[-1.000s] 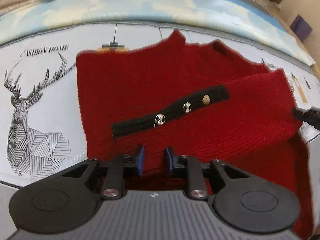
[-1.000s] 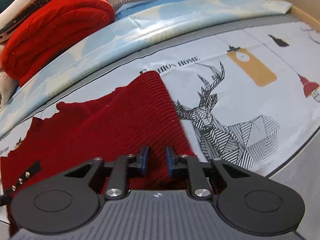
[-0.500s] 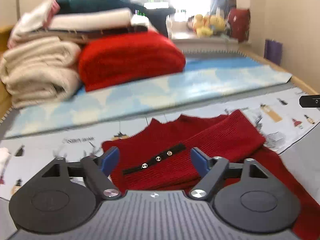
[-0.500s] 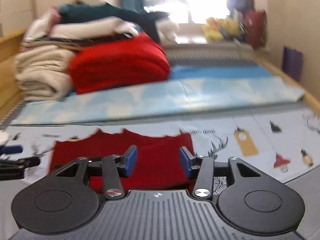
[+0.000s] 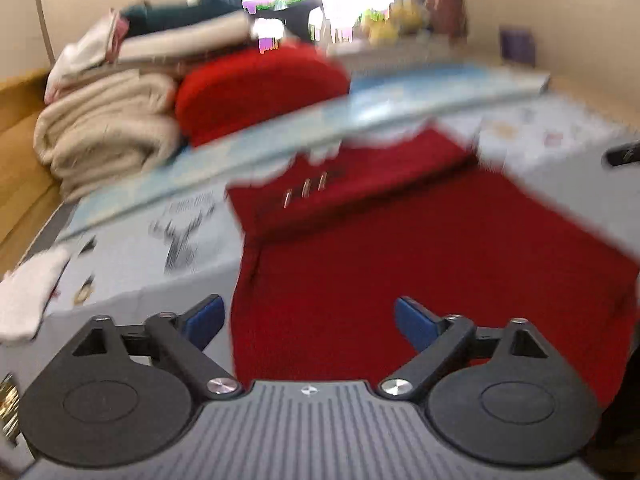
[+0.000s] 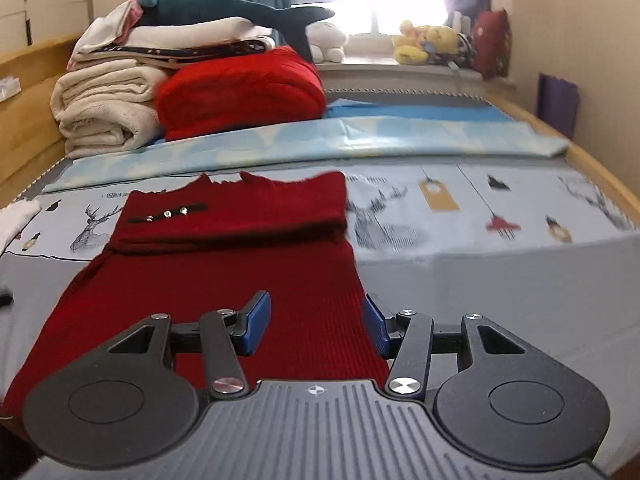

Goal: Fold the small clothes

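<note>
Now red ribbed knit sweater (image 6: 224, 276) flat on bed (image 6: 500, 280), sleeves folded across far end. Left hand-held gripper (image 5: 308, 320) and right hand-held gripper (image 6: 316, 322) both just opened, nothing between pads. Near hem fold left.

Folded cream blanket (image 6: 104, 112), red blanket (image 6: 240, 88), plush shark (image 6: 224, 10), printed bedsheet (image 6: 480, 208)

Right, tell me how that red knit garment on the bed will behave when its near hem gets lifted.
The red knit garment will probably drape and sag: it lies limp and flat on the bed sheet, its top part already folded over. The ribbed knit looks thick, so likely some weight and good grip for the pads. The black button strip may slide or flip as it folds.
</note>
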A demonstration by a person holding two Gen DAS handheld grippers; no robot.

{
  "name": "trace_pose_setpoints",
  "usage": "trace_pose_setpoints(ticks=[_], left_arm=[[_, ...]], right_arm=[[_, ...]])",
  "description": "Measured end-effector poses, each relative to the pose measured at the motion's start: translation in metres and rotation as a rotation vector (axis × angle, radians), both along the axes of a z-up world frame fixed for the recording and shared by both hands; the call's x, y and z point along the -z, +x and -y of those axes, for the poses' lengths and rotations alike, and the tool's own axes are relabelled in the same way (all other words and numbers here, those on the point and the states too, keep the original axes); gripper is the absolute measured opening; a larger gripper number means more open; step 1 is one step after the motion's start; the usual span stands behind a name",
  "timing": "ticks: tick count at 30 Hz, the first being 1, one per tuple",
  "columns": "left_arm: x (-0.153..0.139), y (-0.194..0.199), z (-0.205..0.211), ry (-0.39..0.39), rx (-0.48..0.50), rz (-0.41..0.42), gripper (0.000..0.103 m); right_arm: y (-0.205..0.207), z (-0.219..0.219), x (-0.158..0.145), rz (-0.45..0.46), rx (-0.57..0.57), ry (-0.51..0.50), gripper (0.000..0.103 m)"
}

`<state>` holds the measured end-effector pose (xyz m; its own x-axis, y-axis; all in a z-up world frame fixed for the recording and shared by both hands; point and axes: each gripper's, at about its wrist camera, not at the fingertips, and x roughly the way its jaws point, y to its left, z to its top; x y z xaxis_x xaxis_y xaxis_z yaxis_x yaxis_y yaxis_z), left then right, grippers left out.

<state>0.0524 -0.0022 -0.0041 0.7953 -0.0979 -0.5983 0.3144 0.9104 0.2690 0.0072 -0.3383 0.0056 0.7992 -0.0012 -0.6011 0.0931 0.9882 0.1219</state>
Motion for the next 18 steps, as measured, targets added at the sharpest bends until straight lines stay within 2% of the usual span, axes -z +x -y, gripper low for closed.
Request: trace_pose_setpoints(ticks=[3,5,6,7,9,10,11,14,18], left_arm=[[-0.012,-0.005,-0.005,-0.046,-0.004,0.009,0.087],[-0.018,-0.012,-0.015,-0.109,-0.01,0.036,0.087],[-0.014,-0.015,-0.021,-0.13,-0.014,0.027,0.081],[-0.01,-0.015,-0.025,-0.143,-0.018,0.004,0.07],[0.006,-0.013,-0.032,-0.173,-0.031,-0.057,0.059],[0.017,-0.008,-0.032,-0.154,-0.033,-0.121,0.043],[0.021,-0.005,-0.032,-0.133,-0.043,-0.159,0.032],[0.019,0.006,-0.048,-0.222,-0.071,-0.174,0.031],[0.03,0.028,-0.075,-0.282,-0.22,-0.274,0.031]], right_arm=[[-0.002,0.008,0.014,-0.068,0.055,0.035,0.053],[-0.001,0.012,0.013,-0.048,0.042,0.066,0.053],[-0.001,0.012,0.014,-0.047,0.042,0.061,0.053],[0.0,0.013,0.016,-0.056,0.05,0.052,0.053],[0.003,0.014,0.023,-0.075,0.057,0.054,0.053],[0.005,0.016,0.026,-0.081,0.055,0.056,0.053],[0.008,0.015,0.029,-0.091,0.052,0.053,0.053],[0.014,0.016,0.043,-0.145,0.052,0.017,0.053],[0.019,0.021,0.063,-0.23,0.06,-0.005,0.053]])
